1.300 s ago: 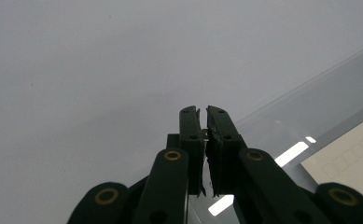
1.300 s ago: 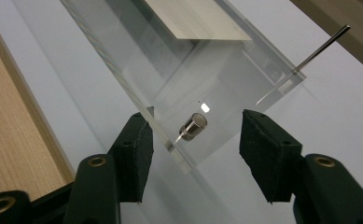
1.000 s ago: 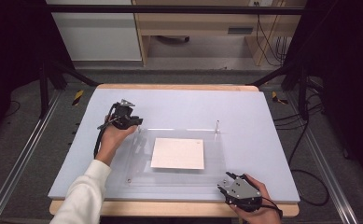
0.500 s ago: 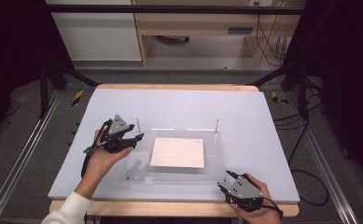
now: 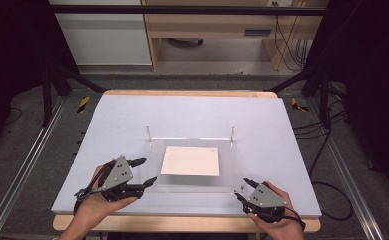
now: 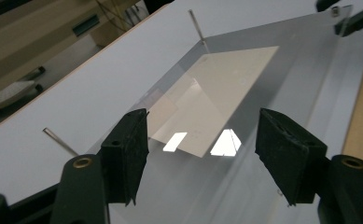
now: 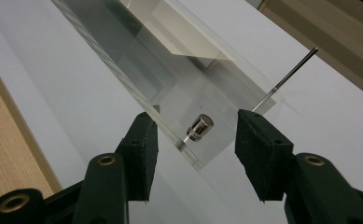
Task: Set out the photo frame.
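Note:
A clear acrylic plate (image 5: pixel 232 167) lies mid-table over a white sheet (image 5: pixel 190 160), with thin metal pins (image 5: pixel 148 133) standing at its two rear corners. My left gripper (image 5: pixel 148 170) is at the plate's front left corner, open. Its jaws have just been opening and nothing is between them; beyond them lie the plate and sheet (image 6: pixel 226 88). My right gripper (image 5: pixel 241 189) sits at the front right corner. Its open jaws (image 7: pixel 198 142) stand either side of the plate's corner and a small metal stud (image 7: pixel 198 127), with its pads (image 7: pixel 142 149) clear of both.
The plate rests on a pale grey mat (image 5: pixel 192 112) on a wooden table, whose front edge (image 5: pixel 182 223) runs just behind both hands. A far pin (image 7: pixel 291 74) rises beyond the right gripper. Aluminium rails and cables flank the table.
My left hand has swung from the back left of the mat down to the plate's front left corner, and its jaws have spread apart. The right hand has stayed put.

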The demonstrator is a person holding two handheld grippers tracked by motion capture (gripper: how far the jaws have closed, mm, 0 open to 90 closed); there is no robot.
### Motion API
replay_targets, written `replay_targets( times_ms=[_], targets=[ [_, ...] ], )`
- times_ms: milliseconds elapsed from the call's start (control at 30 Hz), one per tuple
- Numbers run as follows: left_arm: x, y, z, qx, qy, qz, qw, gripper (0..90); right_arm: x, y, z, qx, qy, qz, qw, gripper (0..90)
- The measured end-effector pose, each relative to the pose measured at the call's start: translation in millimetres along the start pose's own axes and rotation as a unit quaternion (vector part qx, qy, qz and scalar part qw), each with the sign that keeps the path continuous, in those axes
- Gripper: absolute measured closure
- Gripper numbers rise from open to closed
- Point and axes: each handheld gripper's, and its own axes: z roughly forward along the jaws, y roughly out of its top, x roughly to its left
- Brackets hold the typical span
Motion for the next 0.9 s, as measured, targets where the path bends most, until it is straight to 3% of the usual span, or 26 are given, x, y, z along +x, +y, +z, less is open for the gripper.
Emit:
replay_targets(
  times_ms=[33, 267, 400, 567, 900],
  targets=[
    [-4.7, -0.1, -0.5, 0.006, -0.008, 0.015, 0.9998, 32.5, -1.6, 1.7, -0.3, 0.000, 0.001, 0.000, 1.0000, 49.9],
    [-16.6, -4.4, 3.4, 0.017, -0.012, 0.055, 0.9983, 31.6, -4.5, 4.2, -1.2, 0.001, 0.003, 0.008, 1.0000, 49.9],
    [-18.5, -8.8, 6.0, 0.025, -0.014, 0.063, 0.9976, 31.5, -5.4, 5.1, -1.5, 0.000, 0.004, 0.013, 0.9999, 50.0],
    [-18.9, -16.3, 7.2, 0.027, -0.014, 0.059, 0.9978, 32.9, -9.3, 10.5, -3.2, -0.001, 0.003, 0.022, 0.9998, 50.5],
    [-19.8, -17.6, 8.6, 0.029, -0.010, 0.082, 0.9961, 40.8, -15.6, 22.8, -6.1, 0.009, 0.002, 0.038, 0.9992, 51.7]
  ],
)
